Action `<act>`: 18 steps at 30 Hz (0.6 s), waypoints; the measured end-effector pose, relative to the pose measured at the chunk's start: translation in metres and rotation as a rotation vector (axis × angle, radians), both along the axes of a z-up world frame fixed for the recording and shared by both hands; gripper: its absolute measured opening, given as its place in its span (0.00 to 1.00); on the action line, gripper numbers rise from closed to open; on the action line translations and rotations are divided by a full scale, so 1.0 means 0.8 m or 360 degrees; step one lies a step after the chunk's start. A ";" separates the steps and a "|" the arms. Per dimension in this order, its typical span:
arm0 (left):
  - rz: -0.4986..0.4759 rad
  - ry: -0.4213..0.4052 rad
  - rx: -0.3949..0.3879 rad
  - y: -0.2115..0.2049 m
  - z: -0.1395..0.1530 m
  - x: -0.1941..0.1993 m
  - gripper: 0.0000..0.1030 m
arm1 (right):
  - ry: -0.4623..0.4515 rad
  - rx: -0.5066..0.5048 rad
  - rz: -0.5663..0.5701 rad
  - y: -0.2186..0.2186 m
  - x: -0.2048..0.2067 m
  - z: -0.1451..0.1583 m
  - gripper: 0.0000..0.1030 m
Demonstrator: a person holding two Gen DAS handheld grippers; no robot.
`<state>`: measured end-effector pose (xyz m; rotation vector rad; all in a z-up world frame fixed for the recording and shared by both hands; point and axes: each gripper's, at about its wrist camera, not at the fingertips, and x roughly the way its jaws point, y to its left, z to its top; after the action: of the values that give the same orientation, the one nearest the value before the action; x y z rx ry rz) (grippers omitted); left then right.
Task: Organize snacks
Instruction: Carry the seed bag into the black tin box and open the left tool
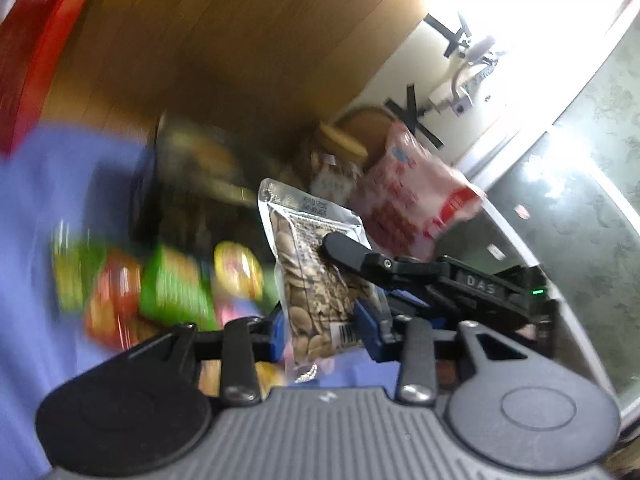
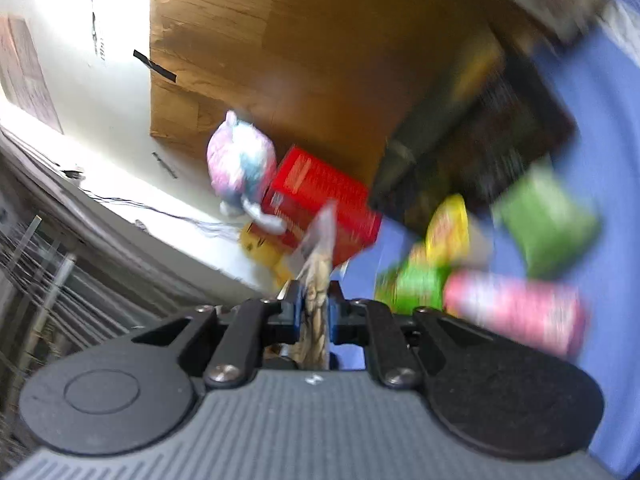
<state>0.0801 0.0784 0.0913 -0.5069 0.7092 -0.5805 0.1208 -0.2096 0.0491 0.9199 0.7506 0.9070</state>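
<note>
A clear packet of pale seeds (image 1: pixel 316 276) hangs in the air. My right gripper (image 1: pixel 344 248) reaches in from the right in the left wrist view and is shut on it. In the right wrist view I see the packet (image 2: pixel 318 300) edge-on, pinched between the blue pads of my right gripper (image 2: pixel 316 312). My left gripper (image 1: pixel 324 332) has its blue pads on either side of the packet's lower end with gaps showing. Blurred green, red and yellow snack packs (image 1: pixel 160 292) lie on a blue cloth (image 1: pixel 60 184) below.
A dark basket (image 1: pixel 192 184) stands on the cloth, with a jar (image 1: pixel 332 168) and a pink-red bag (image 1: pixel 408 200) behind. The right wrist view shows a red box (image 2: pixel 320 200), a pastel plush toy (image 2: pixel 244 164), a pink pack (image 2: pixel 516 312) and a wooden panel (image 2: pixel 280 60).
</note>
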 end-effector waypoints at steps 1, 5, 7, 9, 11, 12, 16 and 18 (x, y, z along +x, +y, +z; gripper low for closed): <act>0.0014 -0.0014 0.0028 -0.003 0.006 0.018 0.35 | -0.0053 -0.0067 -0.0032 0.006 0.014 0.015 0.19; 0.0076 -0.0008 0.0111 -0.012 0.012 0.097 0.36 | -0.0229 -0.0366 -0.0166 0.033 0.067 0.059 0.26; 0.0103 0.0025 0.0143 -0.015 0.006 0.128 0.36 | -0.0292 -0.0542 -0.0227 0.049 0.093 0.067 0.31; 0.0164 0.0047 0.0212 -0.018 -0.005 0.155 0.36 | -0.0311 -0.0695 -0.0275 0.063 0.117 0.063 0.37; 0.0266 0.0043 0.0316 -0.019 -0.015 0.174 0.42 | -0.0303 -0.0837 -0.0315 0.078 0.137 0.053 0.42; 0.0314 0.0041 0.0366 -0.018 -0.019 0.180 0.45 | -0.0305 -0.0911 -0.0355 0.082 0.143 0.048 0.43; 0.0345 0.0002 0.0323 -0.005 -0.023 0.169 0.49 | -0.0427 -0.1122 -0.0448 0.083 0.148 0.041 0.44; 0.0359 -0.0057 0.0346 -0.003 -0.021 0.149 0.49 | -0.0479 -0.1092 -0.0467 0.070 0.135 0.043 0.46</act>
<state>0.1993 0.0756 0.0745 -0.3669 0.6615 -0.2968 0.2285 -0.1534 0.0839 0.2635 0.5844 0.4559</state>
